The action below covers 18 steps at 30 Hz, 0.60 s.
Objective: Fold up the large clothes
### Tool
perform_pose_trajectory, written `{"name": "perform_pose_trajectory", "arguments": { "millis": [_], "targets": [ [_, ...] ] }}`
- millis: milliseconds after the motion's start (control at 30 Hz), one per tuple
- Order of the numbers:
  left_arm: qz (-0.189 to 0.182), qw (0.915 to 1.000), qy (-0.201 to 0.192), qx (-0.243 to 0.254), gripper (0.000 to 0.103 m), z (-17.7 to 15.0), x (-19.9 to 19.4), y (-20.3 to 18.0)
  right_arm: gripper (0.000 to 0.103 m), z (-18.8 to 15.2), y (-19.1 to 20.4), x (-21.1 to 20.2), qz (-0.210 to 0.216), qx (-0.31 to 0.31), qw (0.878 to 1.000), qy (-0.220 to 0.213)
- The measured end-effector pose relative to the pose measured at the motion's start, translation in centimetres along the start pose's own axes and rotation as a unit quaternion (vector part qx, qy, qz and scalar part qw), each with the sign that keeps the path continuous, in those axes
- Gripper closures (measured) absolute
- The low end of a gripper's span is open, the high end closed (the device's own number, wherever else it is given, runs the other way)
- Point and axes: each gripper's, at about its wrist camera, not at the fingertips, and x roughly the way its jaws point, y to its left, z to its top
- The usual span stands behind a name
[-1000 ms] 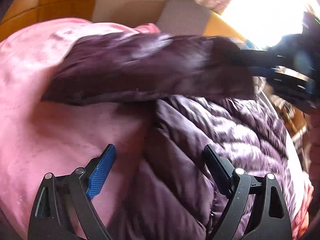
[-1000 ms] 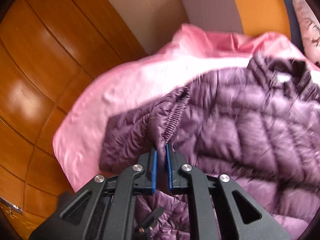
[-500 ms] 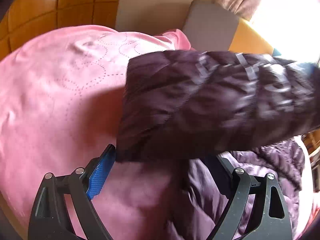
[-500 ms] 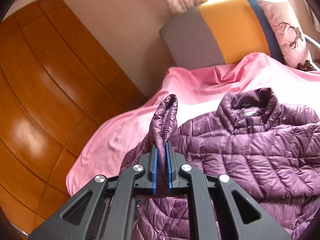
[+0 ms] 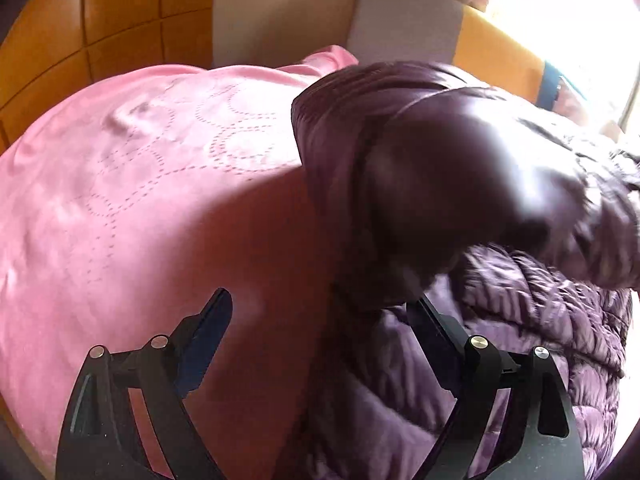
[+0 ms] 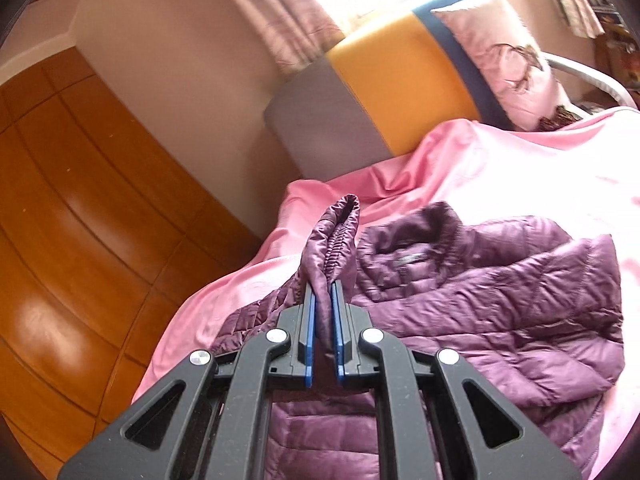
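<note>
A purple quilted puffer jacket [image 6: 500, 300] lies spread on a pink bedspread [image 6: 500, 176], collar toward the headboard. My right gripper [image 6: 323, 296] is shut on the jacket's sleeve cuff [image 6: 338, 232] and holds the sleeve up above the jacket body. In the left wrist view the lifted sleeve [image 5: 440, 184] hangs blurred close in front of the camera, over the jacket body [image 5: 520, 340]. My left gripper [image 5: 320, 304] is open and empty, low over the bedspread [image 5: 140, 200] at the jacket's edge, its right finger partly hidden by the sleeve.
A grey, orange and blue headboard [image 6: 400, 80] stands at the far end with a pink pillow [image 6: 500, 52] against it. A wooden wardrobe [image 6: 80, 220] lines the left side. A bright window with curtains [image 6: 288, 12] is behind.
My right gripper has lifted the sleeve cuff higher and carried it across over the jacket body. In the left wrist view the sleeve has swung closer to the camera. The left gripper stays open.
</note>
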Motion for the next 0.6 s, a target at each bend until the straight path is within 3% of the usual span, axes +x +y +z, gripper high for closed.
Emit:
{"name": "perform_pose_trajectory", "arguments": {
  "millis": [167,233,333,433,467,533,600],
  "targets": [
    [-0.020,0.9988,-0.018,0.041,0.015,-0.7,-0.9,-1.8,0.096,-0.3,-1.4,-0.2,-0.006,0.007,1.000,0.001],
    [-0.008,0.9982,-0.019,0.057,0.015,-0.7,-0.6,-2.5,0.096,-0.4,-1.6,-0.3,-0.008,0.006,1.000,0.003],
    [0.012,0.9996,-0.004,0.025,0.019,0.5,0.9,-1.8,0.096,-0.4,-2.4,-0.5,-0.020,0.005,1.000,0.000],
    [0.000,0.9993,0.030,-0.024,0.040,1.3,2.8,0.2,0.096,-0.5,-3.9,-0.7,-0.035,0.016,0.999,-0.003],
    [-0.009,0.9988,0.037,-0.032,0.052,1.3,3.2,0.5,0.096,-0.6,-4.3,-0.8,-0.042,0.018,0.999,-0.003],
    [-0.018,0.9988,0.040,-0.024,0.062,1.1,3.5,0.5,0.096,-0.8,-5.3,-0.9,-0.063,0.020,0.998,-0.004],
    [-0.023,0.9992,0.031,0.000,0.079,0.9,3.2,-0.4,0.096,-1.0,-6.4,-0.9,-0.089,0.022,0.996,-0.003]
  ]
}}
